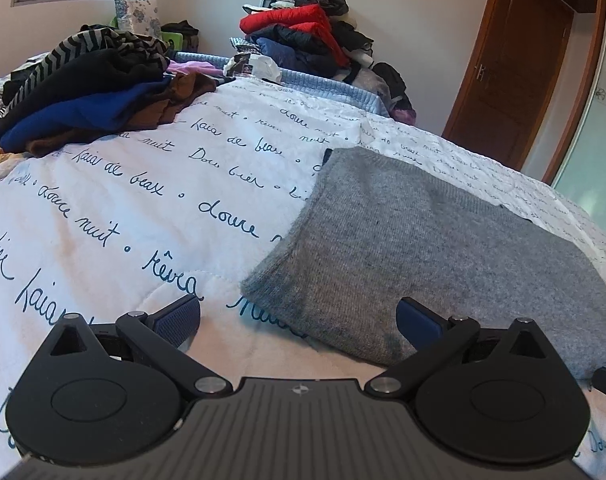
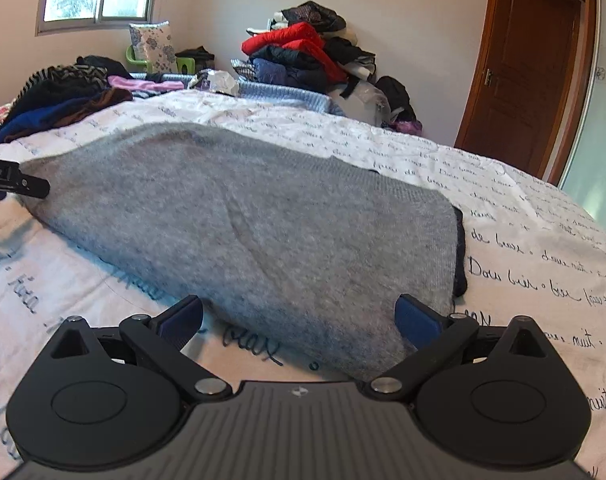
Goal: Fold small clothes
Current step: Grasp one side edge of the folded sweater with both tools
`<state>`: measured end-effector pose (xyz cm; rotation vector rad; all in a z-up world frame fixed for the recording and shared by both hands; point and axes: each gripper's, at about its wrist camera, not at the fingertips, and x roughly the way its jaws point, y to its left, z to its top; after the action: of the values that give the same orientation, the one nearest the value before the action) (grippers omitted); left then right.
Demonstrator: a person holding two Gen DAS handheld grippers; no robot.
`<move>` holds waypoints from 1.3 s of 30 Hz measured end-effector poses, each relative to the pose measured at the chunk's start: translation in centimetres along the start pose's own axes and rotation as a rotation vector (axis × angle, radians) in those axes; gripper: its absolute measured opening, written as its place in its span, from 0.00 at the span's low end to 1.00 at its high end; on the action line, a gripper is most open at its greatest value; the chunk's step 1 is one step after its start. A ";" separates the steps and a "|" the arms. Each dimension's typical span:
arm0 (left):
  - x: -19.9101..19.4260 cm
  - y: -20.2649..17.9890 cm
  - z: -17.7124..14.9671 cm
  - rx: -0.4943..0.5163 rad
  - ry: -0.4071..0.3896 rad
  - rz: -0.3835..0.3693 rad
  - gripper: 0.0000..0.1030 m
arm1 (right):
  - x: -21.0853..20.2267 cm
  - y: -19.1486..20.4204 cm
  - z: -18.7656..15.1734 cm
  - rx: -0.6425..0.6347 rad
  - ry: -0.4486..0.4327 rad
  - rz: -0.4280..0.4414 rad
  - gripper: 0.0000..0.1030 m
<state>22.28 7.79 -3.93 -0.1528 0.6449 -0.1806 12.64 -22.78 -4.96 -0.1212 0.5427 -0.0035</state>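
**Grey sweater flat on the bed, both claws spread wide**

At far left on the bed, a heap of dark clothes (image 1: pixel 83 92) sits on the white quilt (image 1: pixel 123 208) printed with cursive script. The left wrist view looks across bare quilt, with the left claw (image 1: pixel 299 320) parted wide and holding nothing; its left pad is over the quilt, its right pad over the near left corner of the grey sweater (image 1: pixel 435 248). Only this view shows the sweater's left edge close up.

The right wrist view shows the sweater (image 2: pixel 263 220) nearly whole, lying flat, with a dark layer peeking out along its right edge. The right claw (image 2: pixel 299 320) is likewise spread wide and empty, low over the near hem. A black part of the other tool (image 2: pixel 15 184) enters at the left edge. Behind, a pile with a red jacket (image 2: pixel 295 40) stands by the wall, and a wooden door (image 2: pixel 523 68) is at right.
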 end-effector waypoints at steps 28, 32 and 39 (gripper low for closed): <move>19.0 2.4 14.6 -0.275 0.389 -0.420 1.00 | 7.9 21.0 4.2 -0.593 -0.206 -0.114 1.00; 20.7 1.3 15.3 -0.272 0.393 -0.493 1.00 | 9.4 21.1 5.1 -0.575 -0.222 -0.133 1.00; 22.2 0.3 16.0 -0.225 0.373 -0.451 0.67 | 10.3 21.2 5.4 -0.640 -0.270 -0.075 0.85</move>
<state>49.41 4.68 -4.31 -0.4906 0.9977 -0.5810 23.62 -1.44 -8.12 -0.7553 0.2528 0.1131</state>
